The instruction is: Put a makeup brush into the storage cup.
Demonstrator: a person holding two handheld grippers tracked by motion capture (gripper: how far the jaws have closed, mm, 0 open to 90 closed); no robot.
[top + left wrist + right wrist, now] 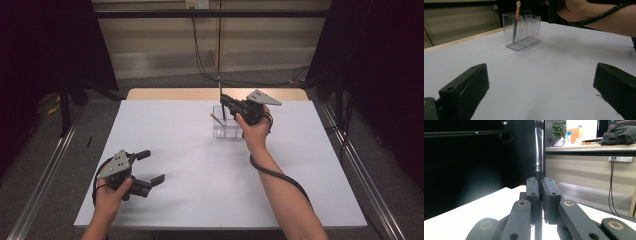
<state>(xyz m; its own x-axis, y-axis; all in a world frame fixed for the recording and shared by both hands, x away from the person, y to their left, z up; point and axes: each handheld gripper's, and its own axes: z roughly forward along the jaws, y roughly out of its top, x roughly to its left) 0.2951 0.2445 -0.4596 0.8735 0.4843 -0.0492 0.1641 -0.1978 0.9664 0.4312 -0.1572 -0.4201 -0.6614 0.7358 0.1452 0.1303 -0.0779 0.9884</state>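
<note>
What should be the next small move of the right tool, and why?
Probably lower it straight down. The right tool is shut on a thin dark brush held upright above the clear plastic compartment box, where an orange-tipped brush already stands.

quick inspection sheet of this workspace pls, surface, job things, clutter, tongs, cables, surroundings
surface: white table, bare apart from the holder; wooden strip along the far edge.
job's things: clear compartmented holder upright near the far middle, with an orange-tipped brush leaning in one compartment; a dark slim brush handle held upright above the holder.
clutter: nothing seen.
grippers: right tongs shut on the dark handle; left tongs open, holding nothing, low over the near left of the table.
cables: a black cable trails along the right forearm; wires hang down the back wall.
surroundings: dark curtains at both sides, metal rails on the floor, a wall socket behind.
</note>
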